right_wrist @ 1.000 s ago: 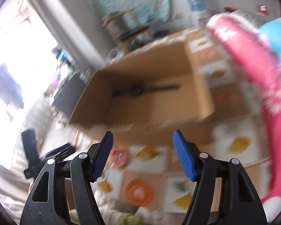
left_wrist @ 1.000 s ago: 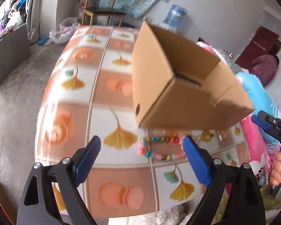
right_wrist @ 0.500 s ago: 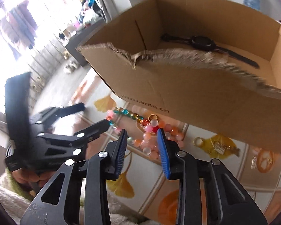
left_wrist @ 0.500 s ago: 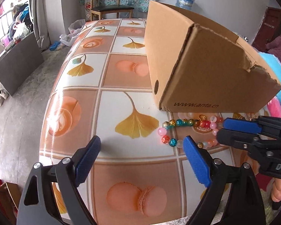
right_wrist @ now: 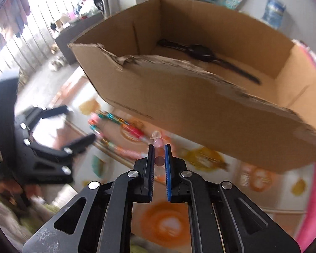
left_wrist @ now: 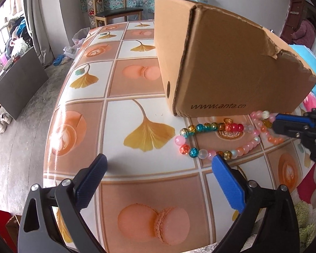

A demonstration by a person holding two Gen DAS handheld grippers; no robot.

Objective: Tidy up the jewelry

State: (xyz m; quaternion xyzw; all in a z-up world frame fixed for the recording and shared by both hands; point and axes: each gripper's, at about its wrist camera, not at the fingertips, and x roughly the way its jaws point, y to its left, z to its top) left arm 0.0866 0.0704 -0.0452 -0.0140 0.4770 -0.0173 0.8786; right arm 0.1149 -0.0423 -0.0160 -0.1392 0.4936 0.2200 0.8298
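Your left gripper [left_wrist: 158, 179] – jaws opening, nearly at full spread, nothing between the blue pads; it hangs over the near part of the desk [left_wrist: 115, 113], tilted down at the patterned cloth of ginkgo leaves and macarons.

Your right gripper [right_wrist: 159, 149] – jaws closing, only a narrow gap left, with a pink bead of the bead necklace [left_wrist: 212, 139] sitting between the fingertips; whether the pads press on it yet you cannot tell from the blurred right wrist view. In the left wrist view this gripper comes in from the right edge, its blue tips at the pink end of the strand.

Bead necklace – a loop of pink, teal, gold, red and orange beads lying on the desk just in front of the cardboard box [left_wrist: 231, 63], its far side close to the box's printed wall, its near side just beyond your left gripper's right-hand pad.

Cardboard box – open-topped, torn along its near rim, standing on the desk. Inside, on the floor of it, a black wristwatch [right_wrist: 202, 54] lies flat with the strap stretched out.

Further small trinkets on the desk right of the necklace – too blurred to name
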